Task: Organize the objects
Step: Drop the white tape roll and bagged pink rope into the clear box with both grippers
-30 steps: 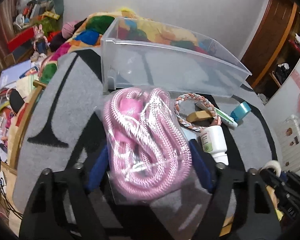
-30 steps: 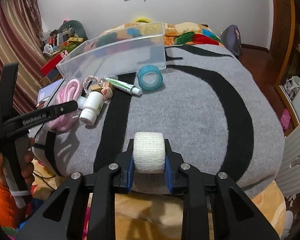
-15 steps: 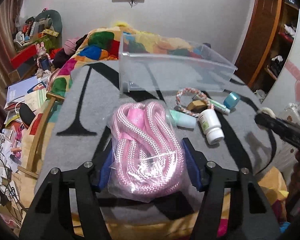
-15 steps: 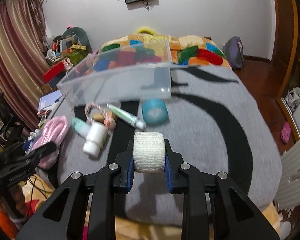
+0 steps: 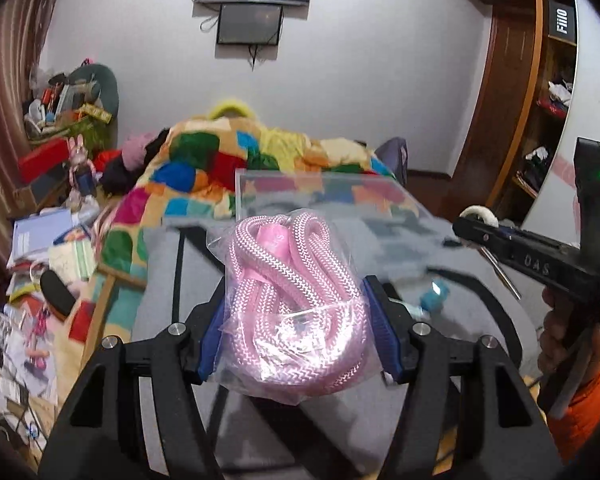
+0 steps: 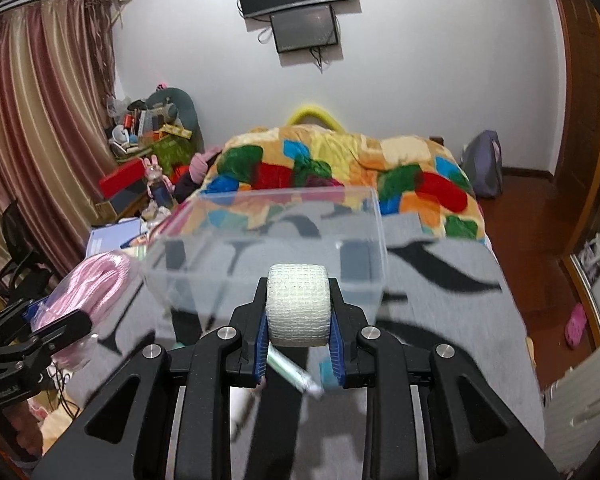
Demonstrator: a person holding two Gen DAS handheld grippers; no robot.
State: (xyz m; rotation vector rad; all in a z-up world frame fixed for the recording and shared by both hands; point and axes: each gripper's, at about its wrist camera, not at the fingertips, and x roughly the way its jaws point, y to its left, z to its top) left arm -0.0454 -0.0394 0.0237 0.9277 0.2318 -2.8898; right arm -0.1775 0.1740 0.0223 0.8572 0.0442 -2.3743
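My left gripper is shut on a clear bag of pink rope and holds it up above the grey blanket. The bag also shows at the left of the right wrist view. My right gripper is shut on a white gauze bandage roll, held just in front of the clear plastic bin. The bin stands on the blanket and also shows behind the rope bag in the left wrist view. The right gripper shows at the right of the left wrist view.
A toothpaste tube and a blue tape roll lie on the grey blanket below the grippers. A colourful quilt lies behind the bin. Clutter fills the floor at the left.
Both grippers have risen and moved toward the bin with their loads. The bin now fills more of the right wrist view, and the small items on the blanket have dropped low.
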